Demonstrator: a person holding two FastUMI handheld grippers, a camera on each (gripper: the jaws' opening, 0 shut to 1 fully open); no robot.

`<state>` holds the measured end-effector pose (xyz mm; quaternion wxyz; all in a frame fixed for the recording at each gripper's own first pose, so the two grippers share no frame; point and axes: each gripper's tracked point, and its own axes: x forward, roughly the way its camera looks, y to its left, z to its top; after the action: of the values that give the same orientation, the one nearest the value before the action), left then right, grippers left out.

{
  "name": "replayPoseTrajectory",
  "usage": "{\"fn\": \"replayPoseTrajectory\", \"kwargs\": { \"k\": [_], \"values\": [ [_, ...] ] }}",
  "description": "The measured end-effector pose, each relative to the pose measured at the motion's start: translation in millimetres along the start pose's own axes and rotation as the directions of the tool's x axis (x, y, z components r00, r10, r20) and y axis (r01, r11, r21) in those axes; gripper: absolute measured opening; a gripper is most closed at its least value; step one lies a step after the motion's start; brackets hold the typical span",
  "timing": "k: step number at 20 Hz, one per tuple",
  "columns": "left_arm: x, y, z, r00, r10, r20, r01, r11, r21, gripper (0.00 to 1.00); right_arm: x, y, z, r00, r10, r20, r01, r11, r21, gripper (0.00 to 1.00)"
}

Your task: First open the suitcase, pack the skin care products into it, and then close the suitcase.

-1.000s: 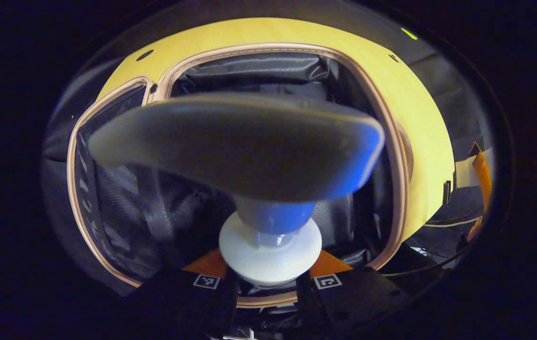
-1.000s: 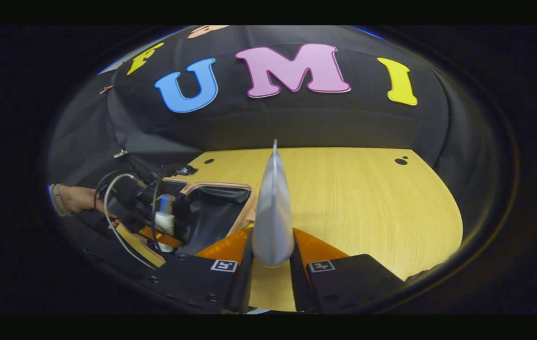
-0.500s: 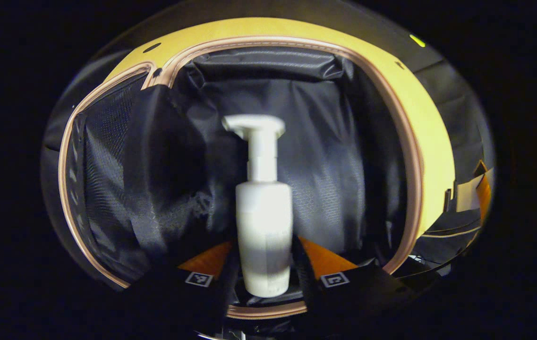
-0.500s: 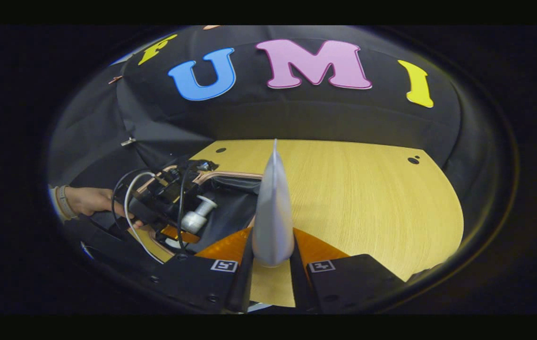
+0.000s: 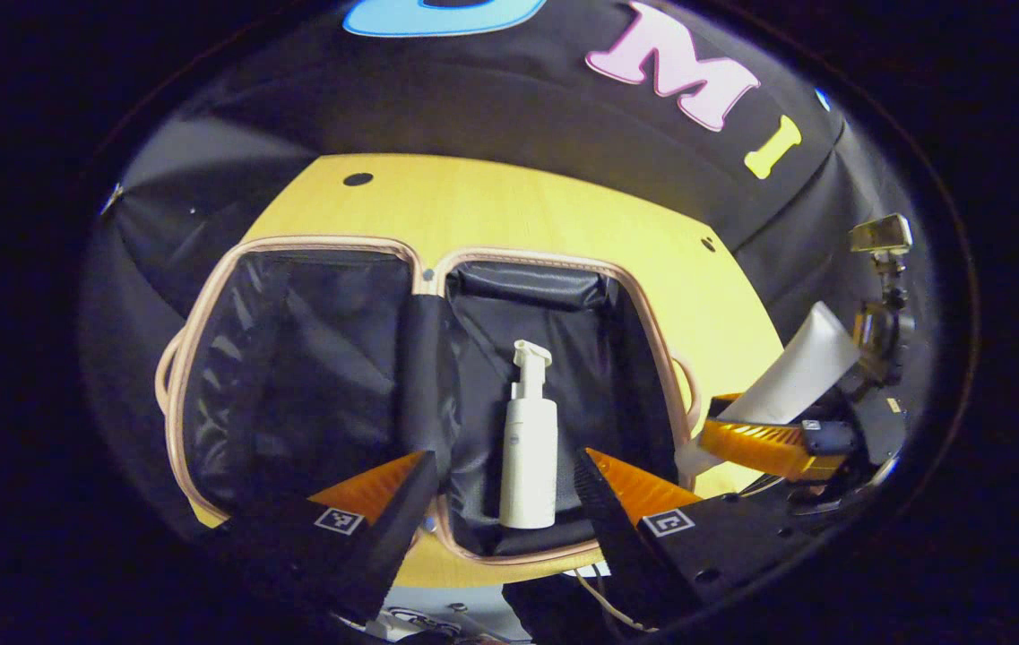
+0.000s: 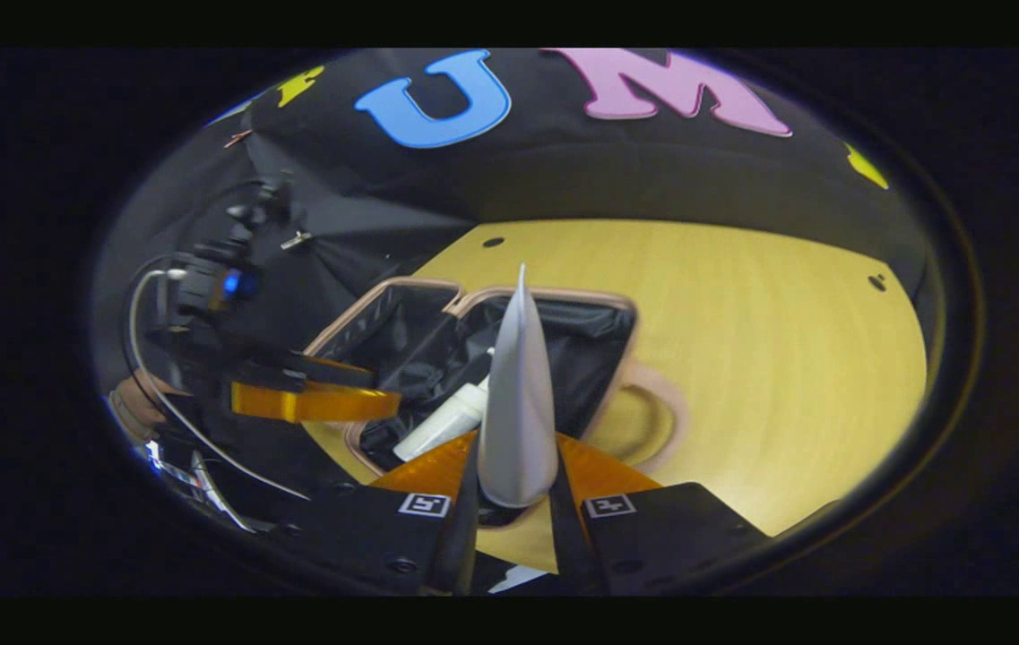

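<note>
Currently the packing step is in hand: the suitcase lies open flat on the wooden table, both halves lined in dark fabric, and one product is already inside.

Left side. The pump bottle lies on its side in the right-hand half of the suitcase, pump head pointing toward the far edge. The left gripper hangs above the near rim with its fingers spread wide apart; the bottle shows between them but well below, touching neither. Judged from this, the bottle is delivered and this gripper is free.

Right side. The right gripper has its fingers closed on the lower end of a white tube, which stands upright between them with its flat crimped end uppermost. In the left gripper view the same tube sits beside the suitcase's right edge, over the table and not yet over the lining. In the right gripper view the suitcase lies just beyond the fingers, with the bottle visible in it.

Next move, as a judgement:
- Carry the tube across the near rim and over the same half.
- Lower it beside the bottle, not on top of the pump head.
- Part the fingers only once the tube rests on the lining.

Closing the lid comes after that; whether other products remain elsewhere cannot be told.
</note>
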<state>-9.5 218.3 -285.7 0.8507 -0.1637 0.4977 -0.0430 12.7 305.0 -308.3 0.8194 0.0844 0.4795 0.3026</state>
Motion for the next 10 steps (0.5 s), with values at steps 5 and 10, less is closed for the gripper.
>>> {"fn": "replayPoseTrajectory", "kwargs": {
  "k": [5, 10],
  "values": [
    [-56.6, 86.5, -25.9, 0.995, 0.089, 0.039, -0.077, 0.969, -0.236, 0.97, 40.9, -6.3, -21.8, 0.972, -0.024, -0.234, 0.059, 0.988, 0.144, 0.40],
    [-94.2, 145.3, -56.6, 0.989, 0.129, 0.066, -0.087, 0.897, -0.434, 0.96, 61.7, -10.7, -47.4, 0.915, -0.045, -0.401, 0.146, 0.963, 0.225, 0.39]
  ]
}}
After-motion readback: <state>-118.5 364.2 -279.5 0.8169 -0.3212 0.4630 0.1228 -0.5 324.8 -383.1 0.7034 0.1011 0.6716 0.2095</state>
